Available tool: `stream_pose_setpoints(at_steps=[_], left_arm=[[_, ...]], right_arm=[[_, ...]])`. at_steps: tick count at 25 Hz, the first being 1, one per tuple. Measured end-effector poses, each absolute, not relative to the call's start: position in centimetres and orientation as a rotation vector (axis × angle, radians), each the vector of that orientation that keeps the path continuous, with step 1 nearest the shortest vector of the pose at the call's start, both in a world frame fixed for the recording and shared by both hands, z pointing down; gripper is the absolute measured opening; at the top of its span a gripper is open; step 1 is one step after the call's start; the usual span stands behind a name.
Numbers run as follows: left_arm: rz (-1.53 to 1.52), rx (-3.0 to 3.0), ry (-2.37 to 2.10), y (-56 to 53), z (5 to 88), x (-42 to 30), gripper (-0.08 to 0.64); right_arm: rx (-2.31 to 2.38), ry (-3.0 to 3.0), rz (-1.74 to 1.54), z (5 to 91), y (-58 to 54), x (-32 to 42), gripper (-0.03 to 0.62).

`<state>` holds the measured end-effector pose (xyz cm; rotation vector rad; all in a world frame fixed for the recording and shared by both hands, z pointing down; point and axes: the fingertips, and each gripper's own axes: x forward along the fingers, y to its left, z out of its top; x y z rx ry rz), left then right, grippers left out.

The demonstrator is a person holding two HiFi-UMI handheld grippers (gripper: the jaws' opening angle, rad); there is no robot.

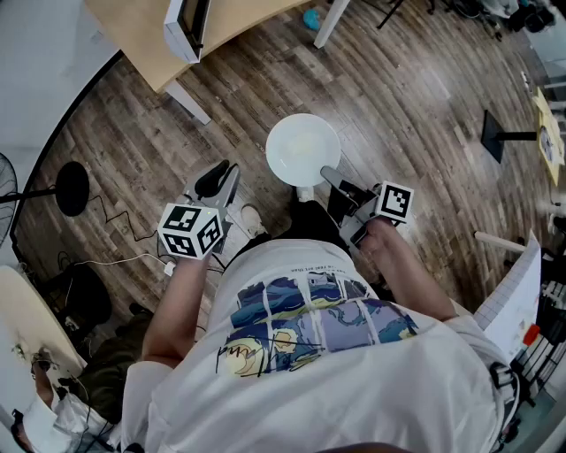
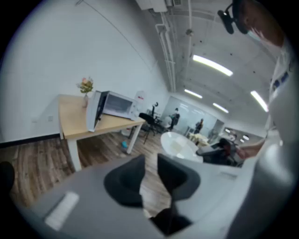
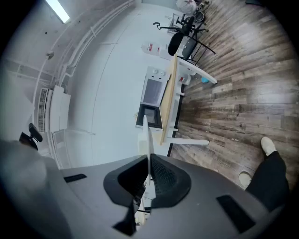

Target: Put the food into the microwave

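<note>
A white plate (image 1: 302,149) with something pale on it hangs level over the wood floor in front of me. My right gripper (image 1: 318,177) is shut on its near rim. In the right gripper view the plate (image 3: 148,133) shows edge-on between the pressed pads of that gripper (image 3: 149,175). The microwave (image 1: 187,22) stands on a wooden table (image 1: 141,35) at the far left, its door open (image 2: 93,116). My left gripper (image 1: 223,181) is left of the plate, apart from it. A gap shows between its jaws (image 2: 150,172), and nothing is in it.
A fan on a black round base (image 1: 71,188) and loose cables lie at the left. A blue object (image 1: 311,18) sits on the floor by a table leg. A black stand base (image 1: 495,134) is at the right. A small vase of flowers (image 2: 85,86) stands on the table.
</note>
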<state>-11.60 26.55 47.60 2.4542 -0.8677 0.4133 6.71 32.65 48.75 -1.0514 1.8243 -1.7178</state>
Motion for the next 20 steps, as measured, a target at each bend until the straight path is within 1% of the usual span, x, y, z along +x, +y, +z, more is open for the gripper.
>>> stream_pose_setpoints(at_steps=[6,10,11,14,20], left_arm=[[0.415,2.482,-0.861,26.9,46.9,-10.3,0.083],[0.421,2.525,-0.856,26.8,45.8,-7.8,0.071],[0.433,2.542,-0.850,26.8,45.5,-7.2,0.063],[0.462,2.580,-0.816,26.6,44.9,-4.9,0.009],[0.426,2.566,-0.816,25.7,44.3,-1.6,0.008]], right_arm=[[-1.040,1.844,-1.725,48.5,33.3,6.8,0.017],[-1.026,1.864,-1.700,47.8,32.3,8.2,0.017],[-1.019,1.861,-1.699,47.8,32.0,8.6,0.017],[-0.997,1.872,-1.699,47.8,31.0,10.2,0.017],[-1.008,1.886,-1.708,49.1,28.6,14.0,0.015]])
